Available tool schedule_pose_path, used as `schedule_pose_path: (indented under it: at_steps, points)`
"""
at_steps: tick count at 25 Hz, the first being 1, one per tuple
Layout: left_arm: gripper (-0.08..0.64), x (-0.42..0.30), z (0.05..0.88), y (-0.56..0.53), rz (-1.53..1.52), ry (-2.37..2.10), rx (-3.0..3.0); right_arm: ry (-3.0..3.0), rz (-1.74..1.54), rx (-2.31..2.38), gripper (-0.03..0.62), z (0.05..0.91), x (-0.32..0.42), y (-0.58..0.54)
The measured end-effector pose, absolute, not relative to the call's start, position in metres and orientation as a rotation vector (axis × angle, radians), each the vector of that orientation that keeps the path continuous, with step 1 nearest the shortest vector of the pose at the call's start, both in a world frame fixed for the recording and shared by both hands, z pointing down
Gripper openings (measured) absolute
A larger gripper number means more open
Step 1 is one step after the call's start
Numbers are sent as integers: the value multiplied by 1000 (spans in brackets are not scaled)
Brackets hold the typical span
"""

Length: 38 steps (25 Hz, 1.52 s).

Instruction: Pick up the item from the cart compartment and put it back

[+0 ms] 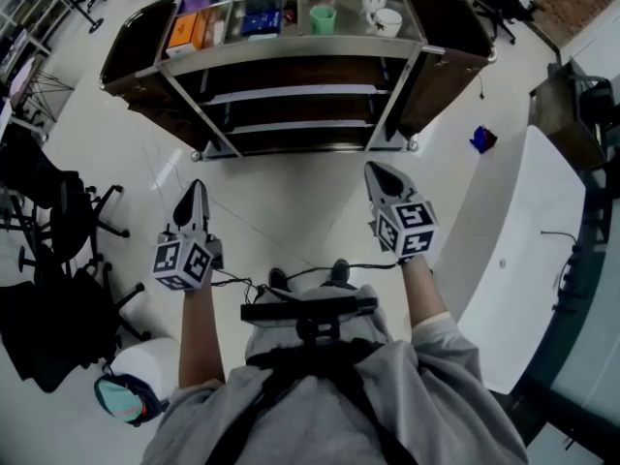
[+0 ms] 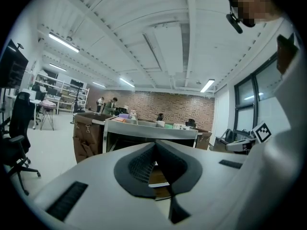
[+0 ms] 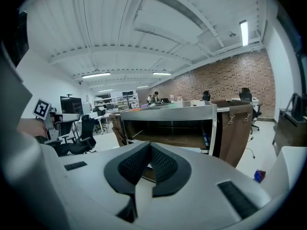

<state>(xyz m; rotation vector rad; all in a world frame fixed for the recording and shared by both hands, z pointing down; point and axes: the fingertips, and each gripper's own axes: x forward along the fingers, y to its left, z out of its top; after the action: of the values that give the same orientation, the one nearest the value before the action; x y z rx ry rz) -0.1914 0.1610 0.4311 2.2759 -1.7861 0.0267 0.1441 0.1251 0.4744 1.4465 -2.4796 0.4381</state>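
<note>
In the head view, a metal cart with brown fabric side pockets (image 1: 291, 51) stands on the white floor (image 1: 291, 201) at the top of the picture. Its top compartments hold an orange box (image 1: 182, 29), a green cup (image 1: 323, 17) and white mugs (image 1: 386, 17). The left tongs (image 1: 197, 186) and the right tongs (image 1: 377, 170) point toward the cart but are well apart from it. Both pairs of jaws are pressed together and carry nothing.

In the left gripper view, the left tongs (image 2: 154, 143) are closed with nothing between them. The cart (image 2: 144, 128) stands ahead, beyond their tips.

In the right gripper view, the right tongs (image 3: 149, 145) are also closed and empty. The cart (image 3: 168, 111) is ahead, apart from them.
</note>
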Motion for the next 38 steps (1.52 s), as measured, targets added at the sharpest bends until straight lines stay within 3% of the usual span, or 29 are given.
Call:
schedule_pose_path:
  at_steps: [10, 28, 38]
  points:
    - [5, -153, 418, 141, 29, -1814, 2295, -2535, 437, 1292, 9, 479, 147, 97]
    - [5, -237, 414, -35, 57, -1582, 2468, -2527, 437, 1346, 9, 473, 22, -50]
    - [5, -233, 407, -101, 112, -1372, 2572, -2483, 449, 1358, 9, 461, -7, -96]
